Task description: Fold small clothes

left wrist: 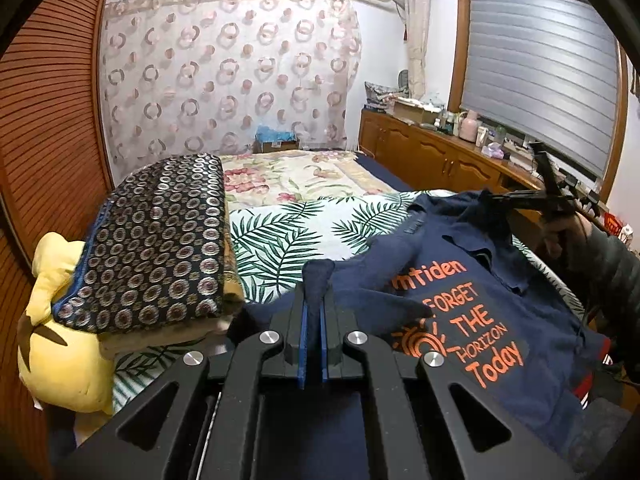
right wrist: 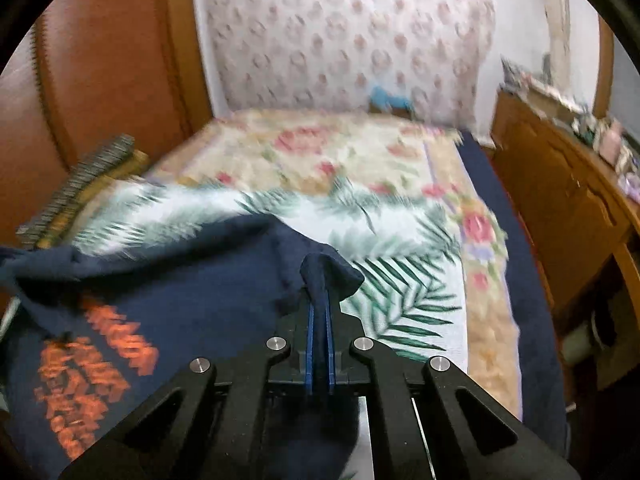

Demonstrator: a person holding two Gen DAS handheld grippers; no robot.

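Observation:
A small navy T-shirt (left wrist: 484,280) with orange lettering lies spread on the leaf-print bedcover (left wrist: 280,232). My left gripper (left wrist: 314,300) is shut on a bunched fold of its navy cloth at the shirt's left side. In the right wrist view the same T-shirt (right wrist: 168,280) is blurred, and my right gripper (right wrist: 320,300) is shut on a pinch of its navy edge, lifted off the bedcover (right wrist: 400,264). The right gripper (left wrist: 516,198) also shows in the left wrist view, gripping the shirt's far right part, with a person's hand behind it.
A stack of folded patterned quilts (left wrist: 160,240) rests at the left on a yellow plush toy (left wrist: 60,332). A floral blanket (left wrist: 296,176) covers the far bed. Wooden cabinets (left wrist: 432,148) with clutter run along the right wall, under a window blind.

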